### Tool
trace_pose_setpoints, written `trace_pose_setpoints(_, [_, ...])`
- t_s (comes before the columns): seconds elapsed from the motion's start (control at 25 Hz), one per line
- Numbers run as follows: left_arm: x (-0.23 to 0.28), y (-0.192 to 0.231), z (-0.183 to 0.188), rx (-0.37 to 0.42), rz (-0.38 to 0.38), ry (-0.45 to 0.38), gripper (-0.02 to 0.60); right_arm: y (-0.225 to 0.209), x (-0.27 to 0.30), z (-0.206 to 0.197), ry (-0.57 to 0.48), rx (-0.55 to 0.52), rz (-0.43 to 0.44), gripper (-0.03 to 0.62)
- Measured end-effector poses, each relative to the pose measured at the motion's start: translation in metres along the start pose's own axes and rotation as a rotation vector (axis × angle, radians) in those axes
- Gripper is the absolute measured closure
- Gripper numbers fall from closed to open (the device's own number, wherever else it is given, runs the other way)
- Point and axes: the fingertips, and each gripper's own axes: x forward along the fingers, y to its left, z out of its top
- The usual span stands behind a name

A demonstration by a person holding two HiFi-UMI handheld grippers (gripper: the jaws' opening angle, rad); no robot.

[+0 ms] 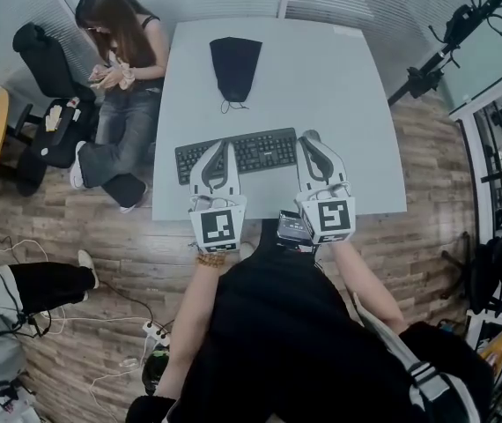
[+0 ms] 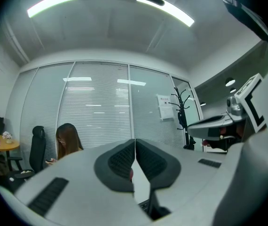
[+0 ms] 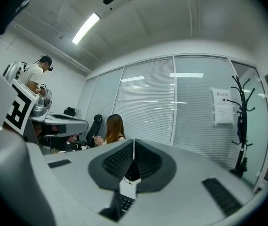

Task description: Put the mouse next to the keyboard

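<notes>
White left hand-held gripper (image 1: 224,147): jaws together, nothing between them, tips over the keyboard.
Right hand-held gripper (image 1: 309,137): jaws together, empty, just beside the keyboard's right end.
Keyboard (image 1: 251,152): black, flat on the desk (image 1: 321,69).
Mouse: cannot be made out in any view.
Head view only: whole black pouch (image 1: 235,64) beyond the keyboard.
Right gripper view only: standing person in a cap (image 3: 37,74).
</notes>
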Motion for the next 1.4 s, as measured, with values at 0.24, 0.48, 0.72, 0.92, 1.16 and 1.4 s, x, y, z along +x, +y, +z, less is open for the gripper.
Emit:
trace_pose_setpoints(0.24, [-0.001, 0.002, -0.003, 0.002, 0.002, 0.004, 0.566, 0.001, -0.002, -0.003, 0.008, 0.0, -0.004, 0.588])
trace_pose_setpoints(0.48, [0.0, 0.005, -0.004, -0.008, 0.016, 0.003, 0.566, -0.006, -0.004, -0.006, 0.017, -0.016, -0.014, 0.588])
trace_pose_setpoints(0.72, [-0.003, 0.003, -0.005, -0.006, 0.012, 0.005, 0.566, -0.01, -0.005, -0.008, 0.023, -0.02, -0.024, 0.589])
trace_pose_setpoints(0.92, [-0.004, 0.003, -0.007, -0.002, 0.014, 0.006, 0.566, -0.011, -0.007, -0.009, 0.023, -0.022, -0.031, 0.589])
trace_pose_setpoints(1.16, [-0.005, -0.001, -0.009, 0.006, 0.005, 0.01, 0.566, -0.014, -0.011, -0.011, 0.022, -0.014, -0.041, 0.589])
trace_pose_setpoints(1.4, [-0.006, -0.002, -0.015, 0.001, 0.001, 0.022, 0.566, -0.016, -0.015, -0.015, 0.032, -0.011, -0.05, 0.591])
